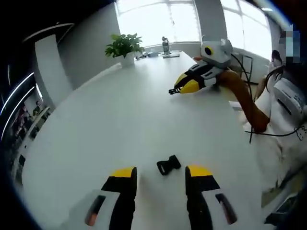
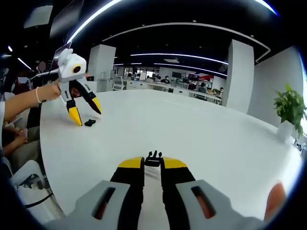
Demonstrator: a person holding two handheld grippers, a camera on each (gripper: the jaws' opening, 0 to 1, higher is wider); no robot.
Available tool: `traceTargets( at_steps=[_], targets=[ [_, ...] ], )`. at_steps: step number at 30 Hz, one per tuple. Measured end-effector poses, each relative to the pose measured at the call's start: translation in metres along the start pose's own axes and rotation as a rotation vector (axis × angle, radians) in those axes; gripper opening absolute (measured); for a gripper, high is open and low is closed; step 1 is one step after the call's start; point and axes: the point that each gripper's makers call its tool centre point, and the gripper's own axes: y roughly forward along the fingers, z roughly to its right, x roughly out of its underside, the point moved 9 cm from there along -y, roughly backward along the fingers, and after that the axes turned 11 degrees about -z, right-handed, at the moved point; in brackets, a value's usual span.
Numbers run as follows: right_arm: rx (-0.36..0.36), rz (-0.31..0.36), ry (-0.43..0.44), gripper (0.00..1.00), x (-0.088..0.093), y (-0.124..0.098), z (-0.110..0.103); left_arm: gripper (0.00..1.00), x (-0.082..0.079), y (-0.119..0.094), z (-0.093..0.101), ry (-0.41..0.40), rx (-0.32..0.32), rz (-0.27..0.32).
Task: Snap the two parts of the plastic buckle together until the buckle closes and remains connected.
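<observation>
My right claw [image 2: 152, 164] pinches 1 buckle half [image 2: 153, 158], my left claw [image 1: 160, 175] hangs wide over the other half [image 1: 168, 165] on the table [image 1: 120, 120]; I should grip it squarely, prongs aligned.

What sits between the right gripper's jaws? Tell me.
A black buckle part, its prongs poking past the right gripper. The end pinched between the jaws is hidden.

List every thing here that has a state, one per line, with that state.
Left gripper: open, over the table, empty.
Right gripper: shut on the pronged buckle half.
Pronged buckle half: pinched at the tips, prongs pointing forward, off the table.
Socket buckle half: lying loose on the white table, unjoined.
Potted plant: upright.
</observation>
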Motion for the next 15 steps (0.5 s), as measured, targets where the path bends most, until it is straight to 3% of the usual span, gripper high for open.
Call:
traceTargets(
  at_steps=[6,15],
  targets=[
    [0.004,0.002,0.007,0.13,0.0011,-0.0012,0.0024,0.40,-0.0088,-0.0046,-0.0037,0.019,0.030,-0.020],
    [0.009,0.005,0.014,0.13,0.0020,-0.0029,0.0052,0.39,-0.0110,-0.0100,-0.0072,0.095,0.005,-0.174]
  ],
)
